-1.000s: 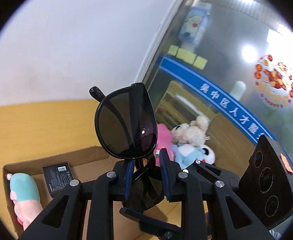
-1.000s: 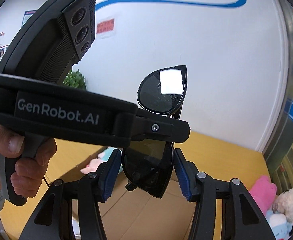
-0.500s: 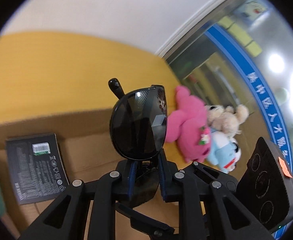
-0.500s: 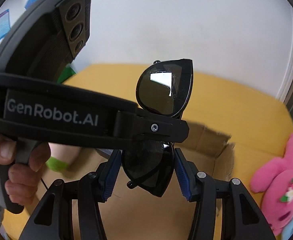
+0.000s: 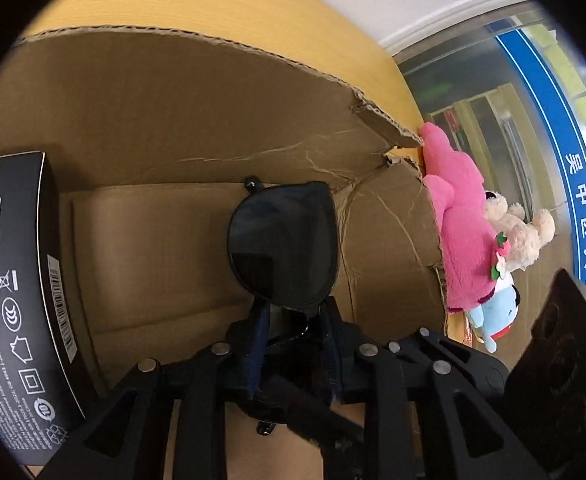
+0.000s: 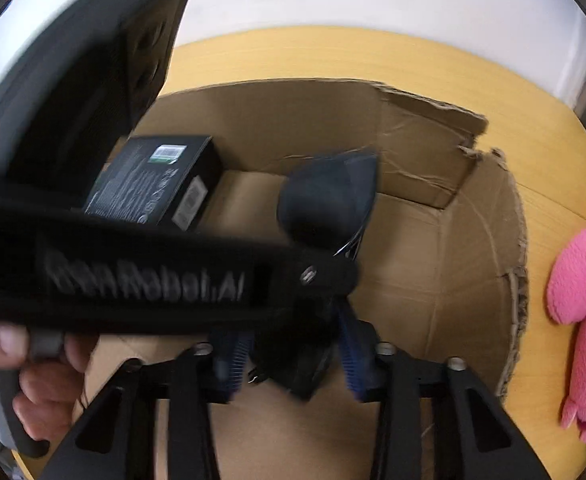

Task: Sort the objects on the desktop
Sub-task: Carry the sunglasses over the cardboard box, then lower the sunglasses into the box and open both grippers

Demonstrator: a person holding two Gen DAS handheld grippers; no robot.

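Left gripper (image 5: 293, 344) clamps folded sunglasses (image 5: 283, 244) over the cardboard box (image 5: 173, 92); right gripper (image 6: 293, 356) open around them w/o pinching. Black box (image 6: 153, 180) already inside (pink plush (image 6: 581, 280) left on surface). Roughly midway.

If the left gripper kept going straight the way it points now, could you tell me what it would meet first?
Most likely the cardboard box: the left gripper, holding the sunglasses, points at its inner floor and far wall. Depth is unclear.
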